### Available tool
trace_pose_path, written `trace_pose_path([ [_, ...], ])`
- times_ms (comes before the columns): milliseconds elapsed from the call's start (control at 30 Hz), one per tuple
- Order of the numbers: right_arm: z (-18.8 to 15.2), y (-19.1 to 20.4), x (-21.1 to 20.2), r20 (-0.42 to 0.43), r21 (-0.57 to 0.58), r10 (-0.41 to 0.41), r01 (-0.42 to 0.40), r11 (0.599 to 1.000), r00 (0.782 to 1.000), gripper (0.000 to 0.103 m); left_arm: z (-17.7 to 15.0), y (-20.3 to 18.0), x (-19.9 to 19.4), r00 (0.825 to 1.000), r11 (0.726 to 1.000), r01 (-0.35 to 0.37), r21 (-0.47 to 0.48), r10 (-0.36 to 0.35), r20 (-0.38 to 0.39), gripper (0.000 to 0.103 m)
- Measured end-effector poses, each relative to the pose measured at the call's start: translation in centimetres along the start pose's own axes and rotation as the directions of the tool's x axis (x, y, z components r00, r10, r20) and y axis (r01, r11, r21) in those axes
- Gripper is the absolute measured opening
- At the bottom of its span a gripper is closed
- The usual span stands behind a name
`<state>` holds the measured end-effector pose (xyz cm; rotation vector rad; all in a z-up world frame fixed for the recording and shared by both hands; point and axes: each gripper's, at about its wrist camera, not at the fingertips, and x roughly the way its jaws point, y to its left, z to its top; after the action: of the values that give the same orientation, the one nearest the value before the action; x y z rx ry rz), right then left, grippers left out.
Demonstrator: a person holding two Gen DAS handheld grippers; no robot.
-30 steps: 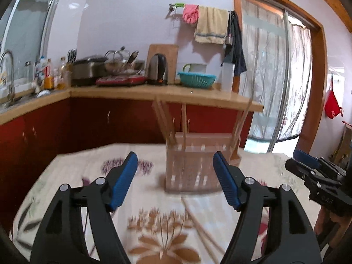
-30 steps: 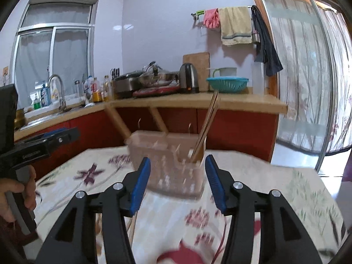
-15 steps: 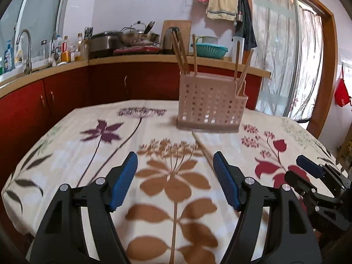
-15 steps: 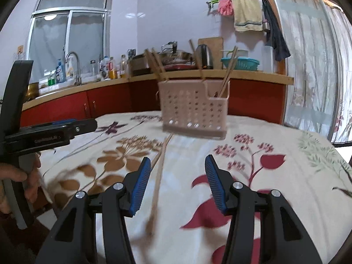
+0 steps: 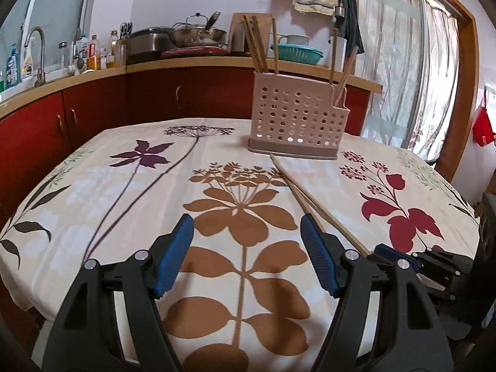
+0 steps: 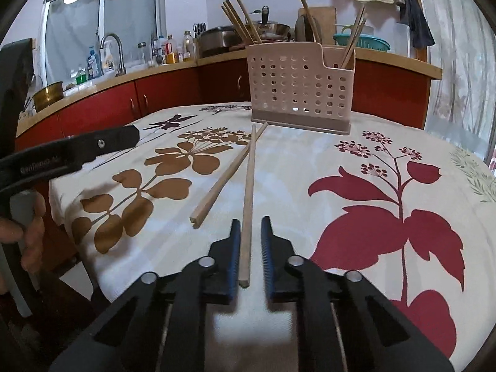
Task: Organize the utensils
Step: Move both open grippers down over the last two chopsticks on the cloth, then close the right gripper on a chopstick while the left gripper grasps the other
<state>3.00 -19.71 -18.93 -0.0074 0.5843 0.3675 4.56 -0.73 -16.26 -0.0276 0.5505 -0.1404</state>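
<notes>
Both grippers share one build: the left gripper (image 5: 247, 254) and the right gripper (image 6: 250, 255) have matte black plastic arms, angular and hollowed with triangular cut-outs, joined by round silver rivets — two on each arm. Their fingers (image 5: 174, 252) carry blue ribbed pads. Seen side-on, the left one's black handle bears faint, unreadable lettering — and a bare hand (image 6: 26, 232) wraps it.

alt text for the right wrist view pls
Right gripper, blue-padded jaws not yet touching, brackets the near end of a wooden chopstick on a floral tablecloth; a second chopstick lies beside it, before a perforated beige utensil holder.
</notes>
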Motion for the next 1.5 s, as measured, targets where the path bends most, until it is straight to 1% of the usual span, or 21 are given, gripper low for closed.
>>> trace_pose_path([
  [133, 0.0, -0.8, -0.5, 0.029, 0.033, -0.032, 0.031, 0.999, 0.999, 0.007, -0.2, -1.3, 0.5, 0.999, 0.999, 0.030, 0.012, -0.030, -0.012, 0.070],
  [333, 0.1, -3.0, -1.1, 0.066, 0.084, -0.091, 0.086, 0.993, 0.994, 0.007, -0.6, -4.3, 1.8, 0.996, 0.995, 0.082, 0.063, -0.081, -0.027, 0.070],
  [467, -0.2, -4.7, -1.2, 0.070, 0.125, -0.123, 0.113, 0.986, 0.990, 0.007, -1.2, -5.8, 3.3, 0.993, 0.992, 0.101, 0.079, -0.096, -0.065, 0.069],
  [533, -0.2, -5.3, -1.2, 0.068, 0.139, -0.127, 0.117, 0.983, 0.990, 0.007, -1.4, -6.2, 4.0, 0.992, 0.992, 0.103, 0.077, -0.096, -0.085, 0.067],
  [600, -0.2, -5.7, -1.2, 0.069, 0.149, -0.125, 0.114, 0.982, 0.990, 0.007, -1.8, -6.4, 4.9, 0.989, 0.992, 0.100, 0.078, -0.090, -0.114, 0.055],
  [667, -0.3, -5.9, -1.1, 0.068, 0.152, -0.125, 0.113, 0.982, 0.990, 0.007, -2.2, -6.4, 5.5, 0.988, 0.993, 0.088, 0.081, -0.076, -0.136, 0.047],
  [767, -0.3, -6.2, -1.1, 0.072, 0.162, -0.117, 0.104, 0.981, 0.991, 0.007, -2.4, -6.1, 5.3, 0.991, 0.993, 0.055, 0.101, -0.042, -0.127, 0.039],
  [800, -0.3, -6.1, -1.2, 0.080, 0.163, -0.113, 0.099, 0.982, 0.990, 0.007, -2.4, -5.8, 5.2, 0.991, 0.994, 0.048, 0.097, -0.036, -0.126, 0.038],
  [867, -0.4, -6.1, -1.2, 0.081, 0.162, -0.109, 0.095, 0.982, 0.991, 0.012, -2.5, -5.4, 5.1, 0.992, 0.995, 0.047, 0.088, -0.037, -0.119, 0.038],
  [933, -0.3, -6.2, -1.2, 0.082, 0.161, -0.105, 0.091, 0.983, 0.991, 0.014, -2.7, -5.6, 5.0, 0.993, 0.994, 0.053, 0.101, -0.042, -0.111, 0.038],
  [1133, -0.8, -6.3, -1.4, 0.073, 0.149, -0.092, 0.080, 0.986, 0.993, 0.015, -3.2, -5.9, 5.0, 0.994, 0.990, 0.084, 0.110, -0.076, -0.073, 0.036],
  [1267, -1.0, -6.5, -1.8, 0.084, 0.153, -0.095, 0.081, 0.985, 0.992, 0.015, -3.3, -5.5, 4.9, 0.995, 0.991, 0.090, 0.103, -0.085, -0.055, 0.020],
  [1333, -1.0, -6.5, -1.7, 0.081, 0.151, -0.091, 0.078, 0.985, 0.993, 0.015, -3.3, -5.4, 4.9, 0.995, 0.990, 0.094, 0.103, -0.089, -0.053, 0.018],
  [1400, -1.0, -6.4, -1.5, 0.072, 0.146, -0.082, 0.071, 0.987, 0.994, 0.015, -3.3, -5.5, 4.9, 0.994, 0.989, 0.102, 0.107, -0.097, -0.050, 0.010],
  [1433, -1.1, -6.3, -1.4, 0.070, 0.143, -0.079, 0.068, 0.987, 0.994, 0.015, -3.4, -5.5, 4.9, 0.993, 0.988, 0.107, 0.110, -0.102, -0.050, 0.010],
  [1500, -1.1, -6.2, -1.4, 0.067, 0.139, -0.074, 0.064, 0.988, 0.995, 0.011, -3.4, -5.5, 4.9, 0.993, 0.987, 0.113, 0.114, -0.108, -0.051, 0.007],
])
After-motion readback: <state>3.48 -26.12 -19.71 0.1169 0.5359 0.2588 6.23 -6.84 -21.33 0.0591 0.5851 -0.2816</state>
